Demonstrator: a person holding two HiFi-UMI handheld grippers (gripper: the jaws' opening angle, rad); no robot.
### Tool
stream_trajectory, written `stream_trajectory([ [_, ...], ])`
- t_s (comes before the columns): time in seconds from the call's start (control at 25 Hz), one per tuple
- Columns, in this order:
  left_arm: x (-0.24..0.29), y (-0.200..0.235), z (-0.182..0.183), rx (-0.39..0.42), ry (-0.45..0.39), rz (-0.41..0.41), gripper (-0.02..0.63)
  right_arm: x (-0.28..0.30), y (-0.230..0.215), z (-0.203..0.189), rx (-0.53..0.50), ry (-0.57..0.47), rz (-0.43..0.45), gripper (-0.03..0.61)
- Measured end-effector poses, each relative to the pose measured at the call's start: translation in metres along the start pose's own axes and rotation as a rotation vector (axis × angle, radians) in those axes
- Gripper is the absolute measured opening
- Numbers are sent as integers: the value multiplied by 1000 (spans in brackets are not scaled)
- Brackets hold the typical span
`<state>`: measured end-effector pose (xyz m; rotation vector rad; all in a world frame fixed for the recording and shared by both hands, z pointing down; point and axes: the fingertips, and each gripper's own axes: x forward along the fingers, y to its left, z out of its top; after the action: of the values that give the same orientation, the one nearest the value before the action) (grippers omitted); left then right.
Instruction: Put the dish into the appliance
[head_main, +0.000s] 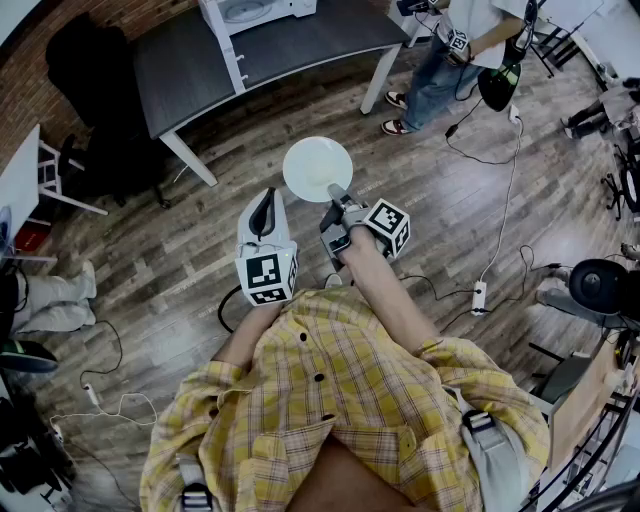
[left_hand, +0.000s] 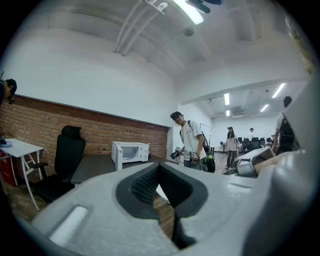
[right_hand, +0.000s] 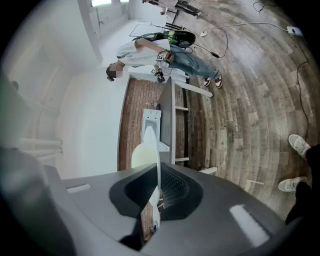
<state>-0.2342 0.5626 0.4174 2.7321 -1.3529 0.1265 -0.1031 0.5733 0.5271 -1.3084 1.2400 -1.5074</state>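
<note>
The dish is a white round plate (head_main: 316, 167), held out over the wooden floor in front of me. My right gripper (head_main: 336, 197) is shut on its near rim; in the right gripper view the plate (right_hand: 151, 145) shows edge-on between the pads. My left gripper (head_main: 264, 205) hangs beside it on the left, shut with nothing in it, its jaws (left_hand: 162, 187) pointing toward the table. The appliance is a white microwave (head_main: 256, 9) on the dark grey table (head_main: 310, 45) at the far side; in the left gripper view the microwave (left_hand: 129, 151) has its door closed.
A black office chair (head_main: 95, 95) stands left of the table. Another person (head_main: 452, 50) holding grippers stands at the table's right end. Cables and a power strip (head_main: 479, 297) lie on the floor to the right. A white table (head_main: 22, 180) is at the left edge.
</note>
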Motion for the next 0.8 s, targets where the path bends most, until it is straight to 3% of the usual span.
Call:
stream_trajectory([
  [0.8, 24, -39, 4, 20, -15, 22, -3, -3, 1, 40, 0, 29, 30, 12],
])
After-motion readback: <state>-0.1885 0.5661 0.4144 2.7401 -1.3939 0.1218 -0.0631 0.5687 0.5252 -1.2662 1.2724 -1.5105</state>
